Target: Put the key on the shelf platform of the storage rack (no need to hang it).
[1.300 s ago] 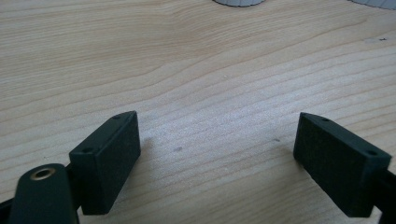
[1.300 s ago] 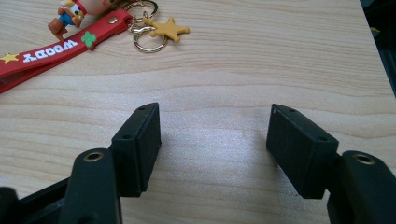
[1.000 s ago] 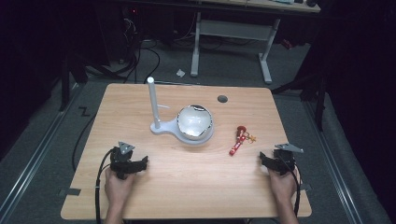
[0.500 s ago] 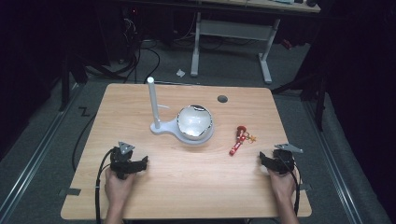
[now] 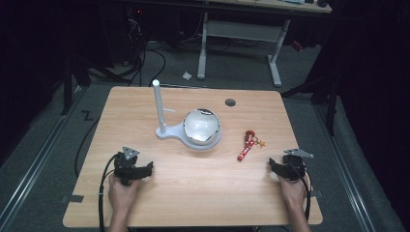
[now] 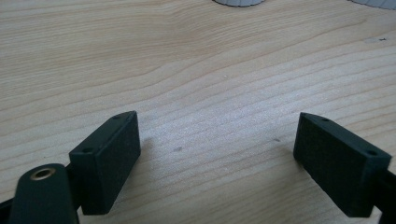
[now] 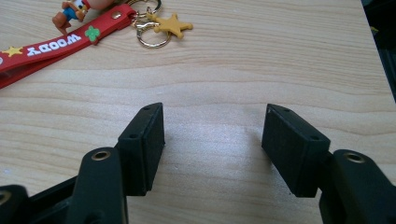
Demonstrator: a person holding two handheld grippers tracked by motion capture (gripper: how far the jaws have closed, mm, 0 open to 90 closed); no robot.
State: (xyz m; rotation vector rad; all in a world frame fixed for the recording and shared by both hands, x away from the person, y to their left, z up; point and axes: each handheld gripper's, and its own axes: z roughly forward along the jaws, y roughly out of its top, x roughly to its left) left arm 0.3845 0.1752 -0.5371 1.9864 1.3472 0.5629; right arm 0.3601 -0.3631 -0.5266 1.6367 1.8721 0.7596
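A red keychain strap (image 5: 247, 146) with a small figure and a yellow star charm lies on the wooden table (image 5: 193, 193), right of centre. In the right gripper view the strap (image 7: 51, 46) and star (image 7: 169, 25) lie ahead and to the left of the jaws. My right gripper (image 5: 285, 164) (image 7: 214, 116) rests near the front right corner. Its jaws have just been closing a little but still stand apart with nothing between them. My left gripper (image 5: 133, 164) (image 6: 218, 126) sits at the front left, open wide over bare wood.
A white stand with an upright post (image 5: 158, 106) and a shiny round bowl (image 5: 201, 126) occupies the table's middle; its base edge (image 6: 238, 2) peeks in at the top of the left gripper view. A dark cable hole (image 5: 230, 102) is at the back. The floor beyond is dark.
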